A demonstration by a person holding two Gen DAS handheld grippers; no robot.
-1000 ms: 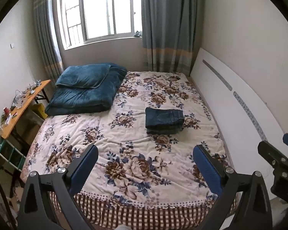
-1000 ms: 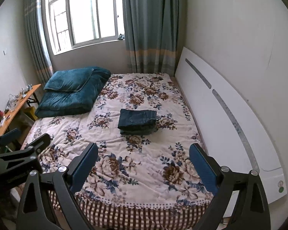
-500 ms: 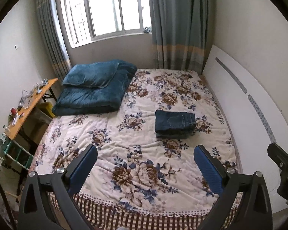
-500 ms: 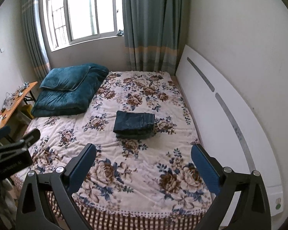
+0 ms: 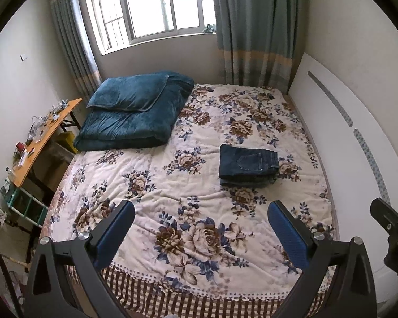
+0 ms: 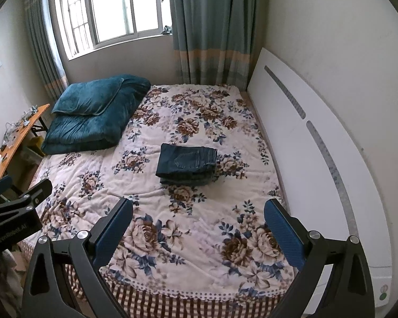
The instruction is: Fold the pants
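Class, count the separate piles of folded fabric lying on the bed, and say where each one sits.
2: the folded jeans near the bed's middle, towards the white headboard; the folded teal blanket at the far corner under the window.

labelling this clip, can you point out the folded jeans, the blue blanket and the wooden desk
folded jeans [image 5: 248,160], left wrist view, top layer near the back pocket
blue blanket [image 5: 130,116], left wrist view, middle of the folded stack
wooden desk [image 5: 43,137], left wrist view, bare tabletop

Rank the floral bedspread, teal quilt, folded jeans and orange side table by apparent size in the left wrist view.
1. Floral bedspread
2. Teal quilt
3. Unsure: the folded jeans and orange side table look similar in area, and the table is foreshortened at the fisheye edge.
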